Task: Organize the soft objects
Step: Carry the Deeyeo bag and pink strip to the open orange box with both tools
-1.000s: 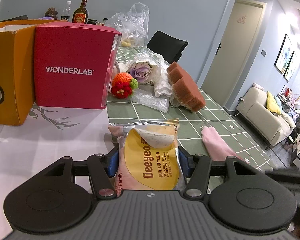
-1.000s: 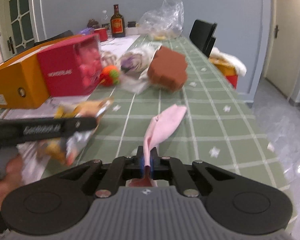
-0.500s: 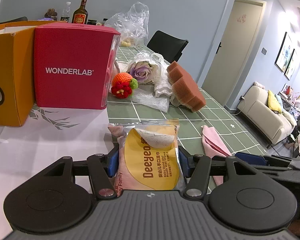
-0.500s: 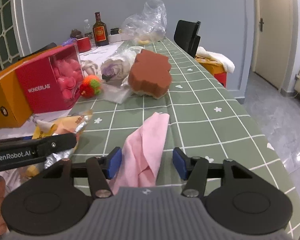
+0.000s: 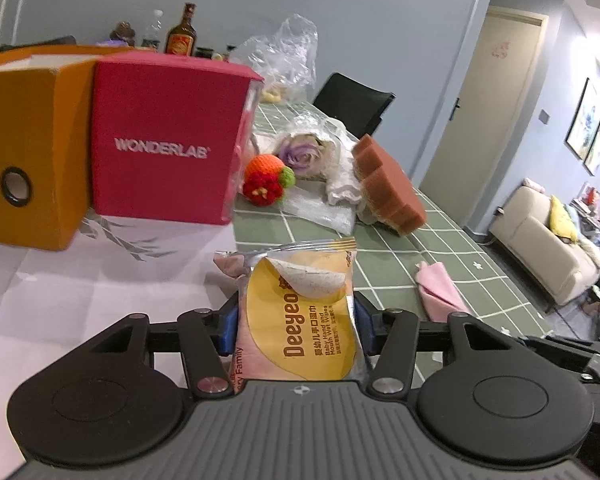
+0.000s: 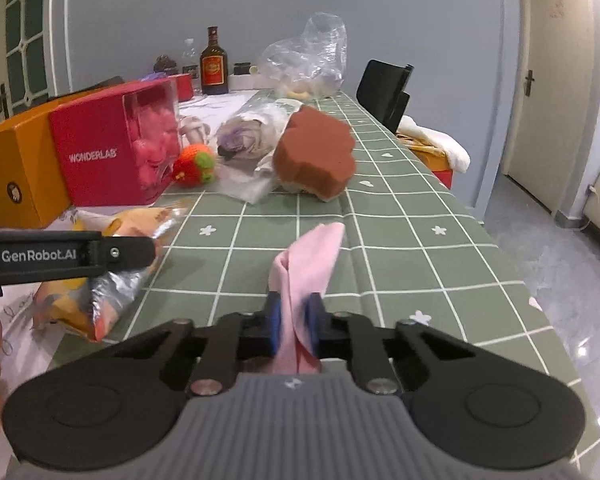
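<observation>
Both my grippers have hold of something soft.

My left gripper [image 5: 298, 330] is about half open, because the pack of baby wipes [image 5: 300, 316] is fat; its jaws have just squeezed in a little more and the blue pads press on both sides of the pack. I hold the pack up off the worktop [image 5: 383, 268] so I can carry it. My right gripper [image 6: 296, 326] has just snapped nearly shut on the pink cloth [image 6: 305, 268], which is thin, so the jaws need to come close together to pinch it. The cloth's far end droops toward the green worktop. The brown sponge [image 6: 313, 158], the knitted fruit toy [image 6: 194, 166] and the wrapped purple flower [image 6: 242, 138] sit in a bunch further back, beside the red box [image 6: 100, 156]. I think they are waiting their turn to be tidied.
</observation>
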{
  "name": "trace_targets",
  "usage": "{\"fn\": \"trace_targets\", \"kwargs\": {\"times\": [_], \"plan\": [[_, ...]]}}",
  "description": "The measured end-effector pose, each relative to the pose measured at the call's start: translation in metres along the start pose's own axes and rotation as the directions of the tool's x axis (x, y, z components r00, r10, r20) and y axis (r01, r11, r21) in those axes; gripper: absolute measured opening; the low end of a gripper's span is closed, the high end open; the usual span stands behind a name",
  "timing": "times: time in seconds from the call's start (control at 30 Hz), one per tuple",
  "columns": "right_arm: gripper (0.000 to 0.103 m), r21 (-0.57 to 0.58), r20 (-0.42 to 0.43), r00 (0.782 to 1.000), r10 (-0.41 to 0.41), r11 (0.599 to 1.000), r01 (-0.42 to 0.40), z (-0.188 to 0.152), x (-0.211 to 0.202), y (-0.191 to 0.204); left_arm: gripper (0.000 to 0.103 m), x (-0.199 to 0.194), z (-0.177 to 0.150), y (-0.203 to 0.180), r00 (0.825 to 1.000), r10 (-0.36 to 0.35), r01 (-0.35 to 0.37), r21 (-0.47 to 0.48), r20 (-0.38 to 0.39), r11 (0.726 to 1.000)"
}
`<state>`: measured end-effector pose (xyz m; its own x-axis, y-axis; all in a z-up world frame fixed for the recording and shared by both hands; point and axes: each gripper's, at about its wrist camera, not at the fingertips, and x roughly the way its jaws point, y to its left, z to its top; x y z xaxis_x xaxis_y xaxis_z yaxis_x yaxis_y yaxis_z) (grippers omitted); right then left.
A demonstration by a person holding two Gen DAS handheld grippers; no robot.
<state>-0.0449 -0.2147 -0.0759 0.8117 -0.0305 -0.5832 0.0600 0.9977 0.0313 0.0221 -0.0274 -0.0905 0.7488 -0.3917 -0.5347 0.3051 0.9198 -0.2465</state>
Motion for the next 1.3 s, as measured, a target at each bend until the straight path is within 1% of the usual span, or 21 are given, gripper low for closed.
{"fn": "trace_targets", "kwargs": {"times": [0.1, 0.2, 0.3, 0.43, 0.53, 0.6, 0.7, 0.8, 0.9, 1.07, 1.2, 1.27, 1.3], "plan": [[0.003, 0.017, 0.02, 0.999, 0.025, 1.0, -0.025, -0.006, -0.005, -0.005, 0.059, -0.008, -0.003, -0.004, 0.999, 0.034, -0.035, 0.021, 0.026, 0.999], [0.003, 0.082, 0.018, 0.999, 0.048, 0.995, -0.05, -0.006, -0.008, -0.013, 0.059, -0.019, -0.004, -0.006, 0.999, 0.023, -0.024, 0.03, 0.039, 0.999], [0.003, 0.103, 0.02, 0.998, 0.052, 0.993, -0.054, -0.006, -0.013, -0.013, 0.058, -0.033, -0.002, -0.009, 0.998, 0.012, -0.014, 0.027, 0.067, 1.0], [0.003, 0.107, 0.039, 0.997, 0.069, 0.992, -0.073, -0.004, -0.025, -0.008, 0.057, -0.054, 0.003, -0.011, 0.992, 0.018, -0.023, 0.04, 0.123, 0.999], [0.003, 0.094, 0.066, 0.994, 0.081, 0.992, -0.087, -0.001, -0.036, -0.002, 0.057, -0.067, 0.008, -0.009, 0.989, 0.014, -0.017, 0.019, 0.148, 1.0], [0.003, 0.087, 0.085, 0.992, 0.096, 0.991, -0.103, 0.004, -0.043, 0.003, 0.056, -0.078, 0.011, -0.006, 0.984, 0.018, -0.021, 0.015, 0.177, 1.0], [0.003, 0.075, 0.11, 0.987, 0.121, 0.989, -0.129, 0.011, -0.053, 0.011, 0.056, -0.094, 0.016, -0.002, 0.976, 0.044, -0.048, 0.014, 0.214, 0.999], [0.003, 0.041, 0.143, 0.979, 0.144, 0.988, -0.151, 0.021, -0.064, 0.024, 0.056, -0.111, 0.024, 0.006, 0.968, 0.045, -0.048, 0.005, 0.246, 0.999], [0.003, 0.012, 0.181, 0.966, 0.182, 0.982, -0.188, 0.031, -0.074, 0.038, 0.056, -0.128, 0.033, 0.012, 0.954, 0.068, -0.073, 0.007, 0.293, 0.997], [0.003, -0.041, 0.222, 0.94, 0.261, 0.965, -0.258, 0.053, -0.084, 0.064, 0.056, -0.153, 0.05, 0.02, 0.915, 0.138, -0.153, 0.01, 0.379, 0.988], [0.003, -0.098, 0.252, 0.909, 0.331, 0.944, -0.316, 0.079, -0.088, 0.09, 0.056, -0.168, 0.07, 0.029, 0.89, 0.196, -0.225, 0.022, 0.412, 0.974], [0.003, -0.116, 0.264, 0.894, 0.361, 0.932, -0.342, 0.093, -0.089, 0.105, 0.056, -0.173, 0.08, 0.034, 0.876, 0.235, -0.276, 0.04, 0.421, 0.96], [0.003, -0.129, 0.275, 0.883, 0.381, 0.924, -0.359, 0.099, -0.09, 0.113, 0.056, -0.175, 0.084, 0.037, 0.868, 0.251, -0.299, 0.046, 0.428, 0.953]]}}
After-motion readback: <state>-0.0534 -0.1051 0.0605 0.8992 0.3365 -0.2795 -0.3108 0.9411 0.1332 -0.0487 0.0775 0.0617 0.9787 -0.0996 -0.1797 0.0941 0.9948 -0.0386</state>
